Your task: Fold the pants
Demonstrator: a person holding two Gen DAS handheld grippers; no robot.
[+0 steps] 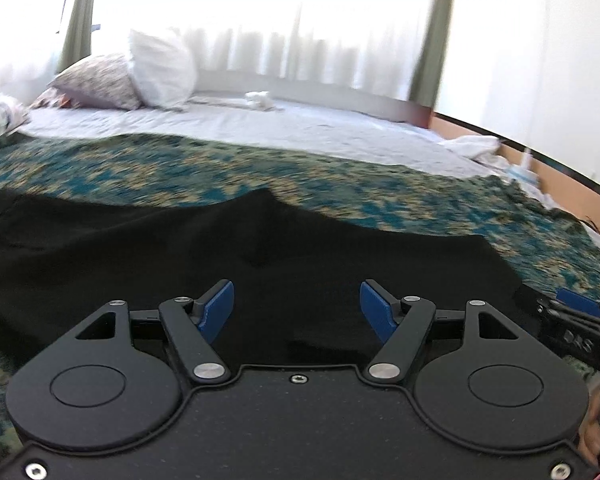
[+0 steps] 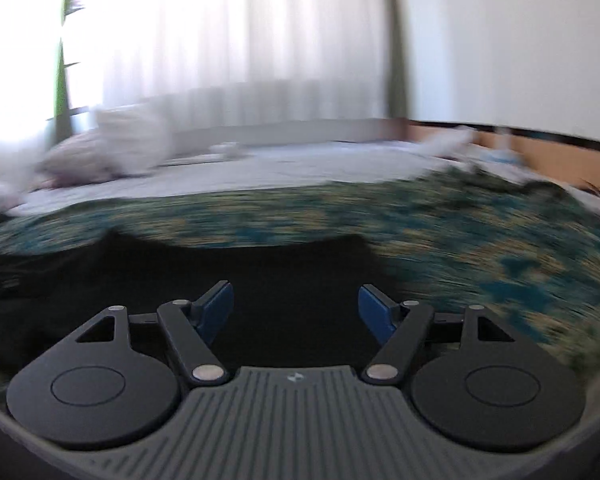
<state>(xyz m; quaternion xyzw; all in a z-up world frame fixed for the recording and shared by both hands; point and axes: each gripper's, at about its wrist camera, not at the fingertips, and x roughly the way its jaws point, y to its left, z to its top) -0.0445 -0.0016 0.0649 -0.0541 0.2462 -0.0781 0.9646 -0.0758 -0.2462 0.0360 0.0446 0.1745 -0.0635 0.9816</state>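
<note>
Black pants lie spread on a teal and tan patterned blanket on a bed. My left gripper is open and empty, just above the near part of the pants. My right gripper is open and empty over the pants near their right edge. The right wrist view is motion-blurred. The right gripper's blue fingertip shows at the right edge of the left wrist view, beside the pants' right end.
A white sheet covers the far half of the bed. Pillows lean at the far left. A small white cloth lies near the far edge, crumpled white fabric at the right. Curtains and a white wall stand behind.
</note>
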